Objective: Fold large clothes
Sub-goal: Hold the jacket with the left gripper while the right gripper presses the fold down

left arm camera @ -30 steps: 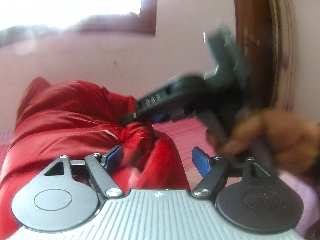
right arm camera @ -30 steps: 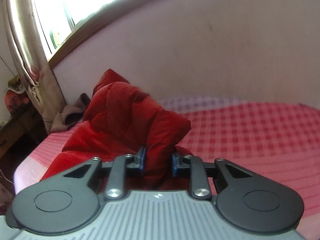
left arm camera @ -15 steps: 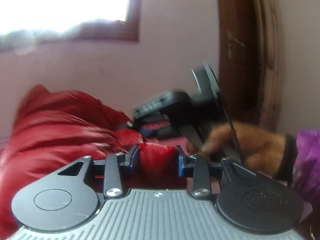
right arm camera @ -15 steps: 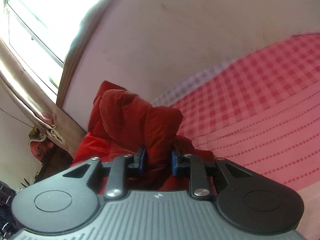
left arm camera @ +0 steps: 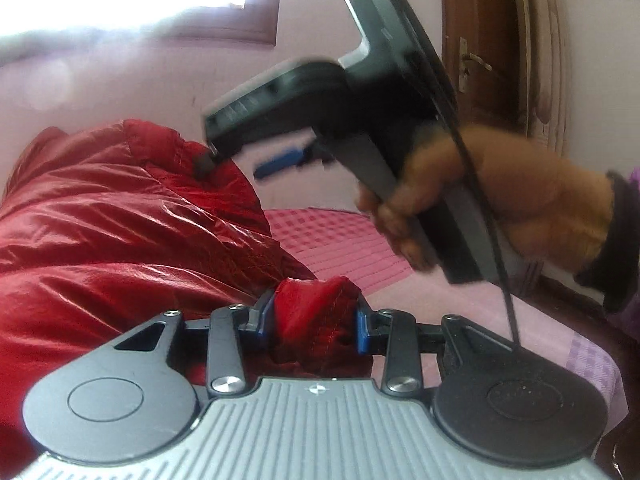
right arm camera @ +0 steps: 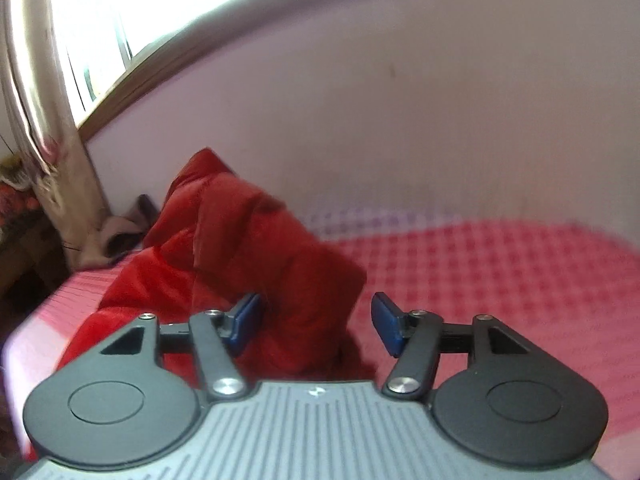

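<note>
On a bed covered with a pink checked sheet (right arm camera: 500, 264), a shiny red padded jacket (left arm camera: 120, 232) is lying in a bulky heap, filling the left side of the left wrist view and rising against a pale wall (right arm camera: 400, 120). The left tongs (left arm camera: 314, 320) are clamping a bunched fold of the jacket between their blue pads (left arm camera: 362, 332), with the red cloth bulging out between and over them, so they are closed as far as the thick fabric is letting them. In the same view the right tongs (left arm camera: 240, 162) are hovering above the jacket's upper ridge, carried by the person's right hand (left arm camera: 480, 200), which is gripping the grey handle. Motion is blurring this tool, and one dark fingertip appears to be touching or nearly touching the fabric, though I cannot tell which.

From the right wrist view, the right tongs (right arm camera: 316, 324) are standing wide open, with their blue pads (right arm camera: 384, 320) spread well apart and gripping nothing. A raised hump of the jacket (right arm camera: 260, 260) is sitting between and just beyond them. To the left a pale curtain (right arm camera: 36, 80) is hanging beside a bright window (right arm camera: 180, 0), and a brown wooden door (left arm camera: 480, 40) is showing behind the hand
</note>
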Demonstrator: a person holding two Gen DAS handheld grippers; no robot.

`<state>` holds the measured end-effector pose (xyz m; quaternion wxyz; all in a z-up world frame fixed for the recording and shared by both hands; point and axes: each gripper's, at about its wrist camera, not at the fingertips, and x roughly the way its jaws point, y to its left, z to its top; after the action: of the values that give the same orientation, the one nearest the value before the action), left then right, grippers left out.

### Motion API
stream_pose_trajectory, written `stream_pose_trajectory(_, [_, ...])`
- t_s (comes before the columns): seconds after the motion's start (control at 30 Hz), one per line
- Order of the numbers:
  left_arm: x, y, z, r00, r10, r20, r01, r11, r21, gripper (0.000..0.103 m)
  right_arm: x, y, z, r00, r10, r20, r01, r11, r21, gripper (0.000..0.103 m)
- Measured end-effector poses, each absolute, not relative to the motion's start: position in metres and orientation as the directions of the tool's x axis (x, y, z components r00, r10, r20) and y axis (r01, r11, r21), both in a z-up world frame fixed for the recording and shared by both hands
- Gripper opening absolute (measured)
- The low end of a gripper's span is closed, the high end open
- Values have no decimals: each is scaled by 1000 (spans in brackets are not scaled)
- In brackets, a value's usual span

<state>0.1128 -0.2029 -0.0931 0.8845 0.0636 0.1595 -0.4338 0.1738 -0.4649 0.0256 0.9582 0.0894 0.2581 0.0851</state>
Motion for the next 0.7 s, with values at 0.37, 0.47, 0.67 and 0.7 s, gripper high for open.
stream_pose_trajectory(0.37, [116,-208,-92,571,-749,-336,787,616,-36,41,202,-407,40,818,294,-494,-354,935,-29,32])
stream_pose_trajectory(0.47, [114,-209,-92,564,-754,-335,794,607,-31,41,211,-412,27,793,274,-545,-355,934,-47,32])
stream_pose_trajectory(0.67, [116,-213,-94,544,-764,-347,805,592,-40,41,214,-428,2,760,274,-590,-331,944,12,29])
stream_pose_trajectory(0.7, [116,-214,-95,540,-766,-350,807,589,-43,41,212,-430,-2,758,277,-590,-331,943,18,29])
